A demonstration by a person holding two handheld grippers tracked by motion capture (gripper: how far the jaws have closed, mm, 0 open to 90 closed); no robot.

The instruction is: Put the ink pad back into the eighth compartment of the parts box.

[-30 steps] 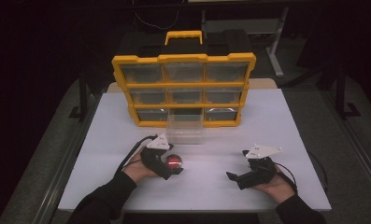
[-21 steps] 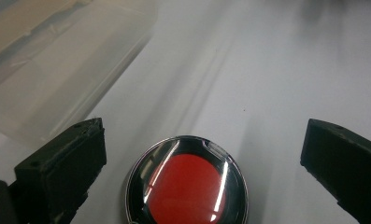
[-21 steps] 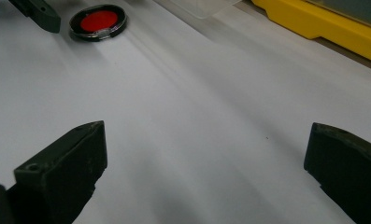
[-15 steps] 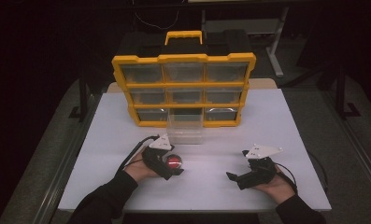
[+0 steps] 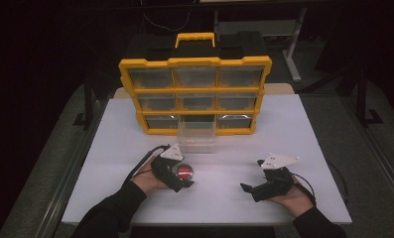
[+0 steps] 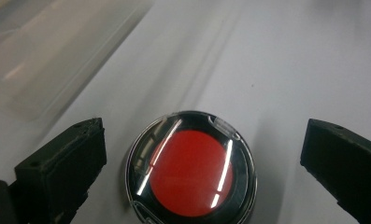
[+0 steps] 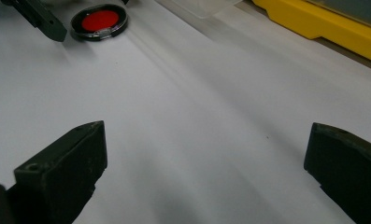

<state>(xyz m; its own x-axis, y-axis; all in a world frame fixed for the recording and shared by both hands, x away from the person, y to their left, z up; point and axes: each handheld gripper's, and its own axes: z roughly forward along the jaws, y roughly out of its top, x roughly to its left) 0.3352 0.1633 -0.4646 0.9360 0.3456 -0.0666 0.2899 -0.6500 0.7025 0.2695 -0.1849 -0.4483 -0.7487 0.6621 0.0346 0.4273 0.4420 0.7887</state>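
Red disc (image 6: 191, 171) in a clear round case is lying flat on the white table (image 5: 303, 134), just in front of the clear drawer (image 5: 196, 133) pulled from the yellow organizer (image 5: 194, 62). Left gripper (image 5: 183, 174) is straddling it, jaws wide open, gripping nothing yet. To do it well: centre the jaws w/ the case, go low to the tabletop, squeeze evenly across the rim so it isn't sliding out. Right gripper (image 5: 248, 188) is resting well apart, also wide open & empty.

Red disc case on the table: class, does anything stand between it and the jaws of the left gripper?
Nothing visible does. The red disc case lies flat on the white table between the open jaws of the left gripper, with bare table on either side of it.
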